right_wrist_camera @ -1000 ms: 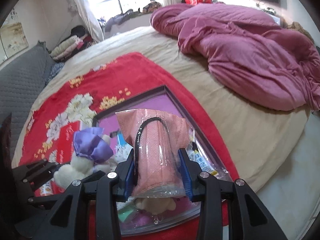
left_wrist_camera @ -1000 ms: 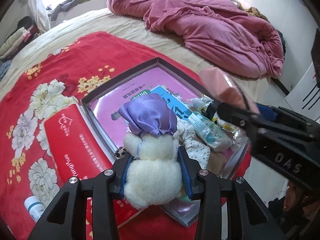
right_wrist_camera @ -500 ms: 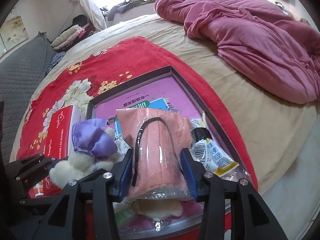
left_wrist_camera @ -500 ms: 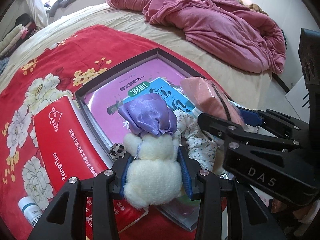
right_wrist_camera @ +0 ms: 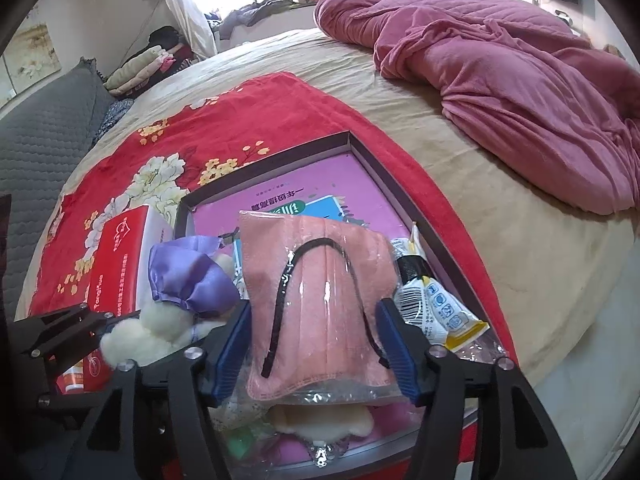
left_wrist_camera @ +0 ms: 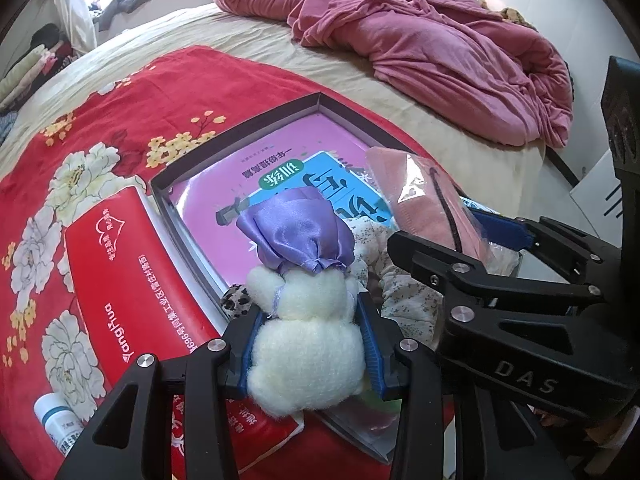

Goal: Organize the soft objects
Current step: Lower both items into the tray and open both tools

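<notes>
1. Already, the right gripper (right_wrist_camera: pixel 316 344) was opening its fingers around the packaged pink mask (right_wrist_camera: pixel 316 304) over the tray (right_wrist_camera: pixel 384 172); withdrawing straight would have avoided dragging it.
2. Meanwhile, the left gripper (left_wrist_camera: pixel 308 344) pinched the plush toy (left_wrist_camera: pixel 306 336) at the tray's edge.

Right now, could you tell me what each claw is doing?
Left claw: closed on the plush toy.
Right claw: opening, bagged pink mask between its fingers.

"DAS" marks the right gripper (left_wrist_camera: pixel 472 240) body; "Yanghua" (upside down) on the red tissue pack (left_wrist_camera: pixel 132 280).
</notes>
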`<action>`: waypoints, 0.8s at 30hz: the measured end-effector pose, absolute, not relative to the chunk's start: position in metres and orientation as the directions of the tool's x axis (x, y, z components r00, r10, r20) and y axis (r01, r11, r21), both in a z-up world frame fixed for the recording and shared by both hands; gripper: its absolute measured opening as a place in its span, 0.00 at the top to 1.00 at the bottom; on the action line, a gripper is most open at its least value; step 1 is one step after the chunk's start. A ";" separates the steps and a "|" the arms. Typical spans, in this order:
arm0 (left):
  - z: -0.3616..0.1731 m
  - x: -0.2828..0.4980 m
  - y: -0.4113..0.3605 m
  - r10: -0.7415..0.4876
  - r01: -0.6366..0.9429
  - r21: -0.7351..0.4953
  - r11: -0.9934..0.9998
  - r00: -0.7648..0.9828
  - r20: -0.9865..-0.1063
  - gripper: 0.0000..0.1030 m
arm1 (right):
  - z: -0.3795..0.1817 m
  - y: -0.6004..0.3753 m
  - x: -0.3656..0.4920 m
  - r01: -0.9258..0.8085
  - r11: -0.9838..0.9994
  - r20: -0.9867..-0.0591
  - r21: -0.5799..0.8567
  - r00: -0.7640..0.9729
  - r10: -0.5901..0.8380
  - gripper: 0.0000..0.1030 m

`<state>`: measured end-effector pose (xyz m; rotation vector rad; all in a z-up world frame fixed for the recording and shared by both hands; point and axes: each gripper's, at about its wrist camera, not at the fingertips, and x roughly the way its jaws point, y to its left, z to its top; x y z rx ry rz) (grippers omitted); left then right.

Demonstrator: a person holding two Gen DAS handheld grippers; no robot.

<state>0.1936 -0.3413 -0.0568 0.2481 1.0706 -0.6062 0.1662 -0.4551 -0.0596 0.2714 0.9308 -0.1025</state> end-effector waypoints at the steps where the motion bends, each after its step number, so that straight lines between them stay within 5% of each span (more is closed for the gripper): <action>1: -0.057 0.193 -0.342 -0.341 0.576 -0.094 0.812 0.338 -0.877 0.57 | -0.059 -0.457 0.166 0.207 0.960 -0.800 0.190 0.599 0.029 0.35; 18: -0.053 0.199 -0.342 -0.376 0.575 -0.125 0.808 0.341 -0.862 0.54 | -0.035 -0.468 0.162 0.222 0.953 -0.759 0.208 0.651 0.014 0.27; 24: -0.047 0.200 -0.342 -0.403 0.572 -0.155 0.806 0.338 -0.851 0.35 | -0.022 -0.474 0.148 0.241 0.947 -0.742 0.212 0.671 -0.005 0.27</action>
